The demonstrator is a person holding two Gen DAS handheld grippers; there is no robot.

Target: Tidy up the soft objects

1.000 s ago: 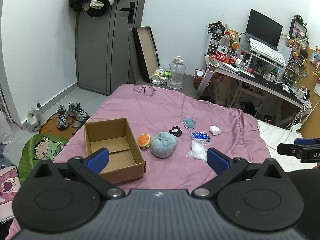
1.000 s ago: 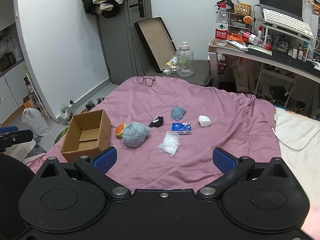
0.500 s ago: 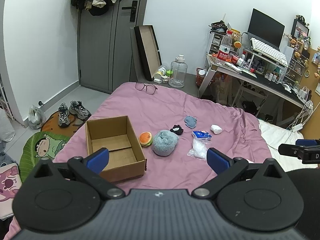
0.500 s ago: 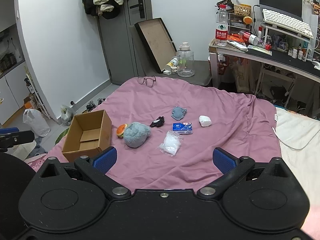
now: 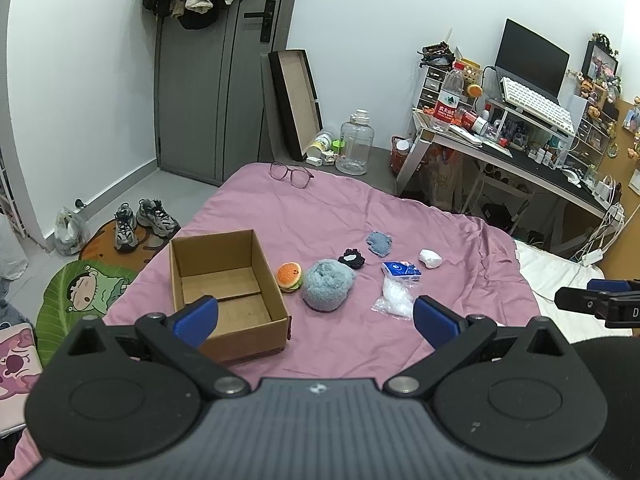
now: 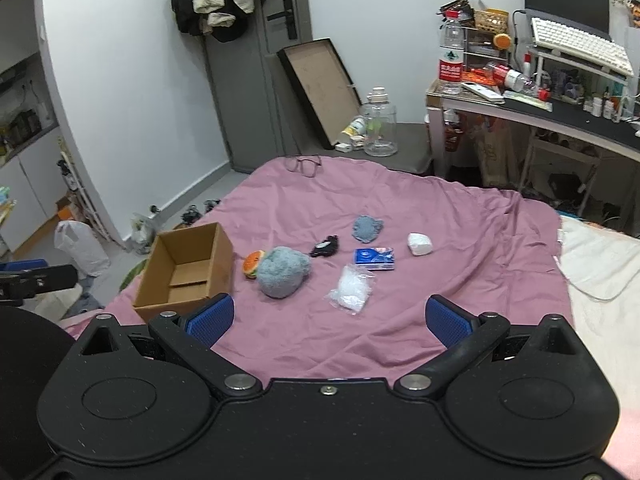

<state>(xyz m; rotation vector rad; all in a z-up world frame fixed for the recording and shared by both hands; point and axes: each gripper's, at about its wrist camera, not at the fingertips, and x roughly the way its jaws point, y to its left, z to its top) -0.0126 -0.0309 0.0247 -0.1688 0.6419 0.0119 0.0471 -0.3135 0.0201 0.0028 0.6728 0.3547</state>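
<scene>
Over the last second both views have crept slightly closer to the pink bed (image 5: 320,216); nothing on it has moved. The cardboard box (image 5: 224,280) sits empty at near left, with the blue plush ball (image 5: 328,290), burger toy (image 5: 289,276) and smaller soft bits to its right. Left gripper (image 5: 316,316) and right gripper (image 6: 328,318) hover, fingers apart, holding nothing: sorting hasn't begun.

Left tool (image 5: 316,316) and right tool (image 6: 328,316): jaws wide apart, empty, held level.

A mauve sheet (image 5: 328,216) is showing under a brown box (image 5: 224,280), orange burger toy (image 5: 289,276), grey-blue plush (image 5: 328,290) and blue packet (image 5: 401,271).
</scene>
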